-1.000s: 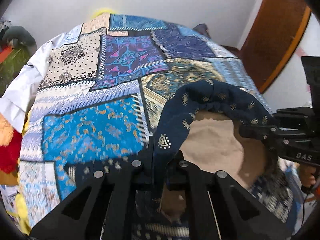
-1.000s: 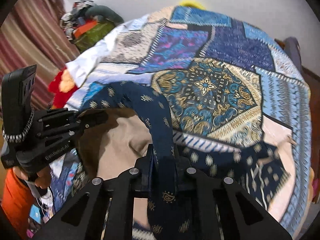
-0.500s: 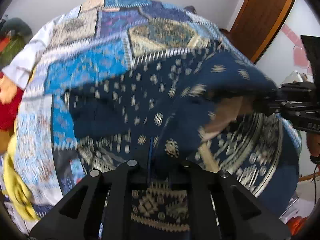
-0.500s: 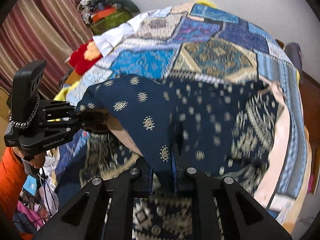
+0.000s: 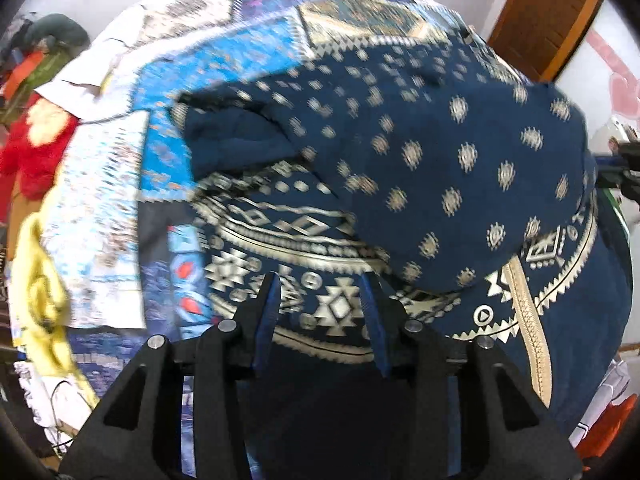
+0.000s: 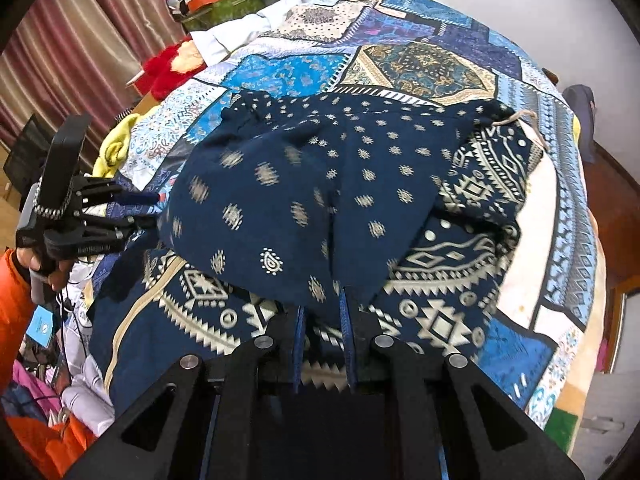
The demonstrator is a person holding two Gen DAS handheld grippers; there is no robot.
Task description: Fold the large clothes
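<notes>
A navy cotton garment with cream geometric print (image 6: 320, 208) lies folded over itself on the patchwork-quilted bed (image 6: 420, 64). Left gripper (image 5: 320, 292) jaws are opening, nothing between them. Right gripper (image 6: 324, 308) jaws pinch the fold's near edge, hiding that corner; motion blurs the print.

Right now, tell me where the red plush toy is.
In the right wrist view, the red plush toy lies at the bed's far left edge, beside the white cloth.
</notes>
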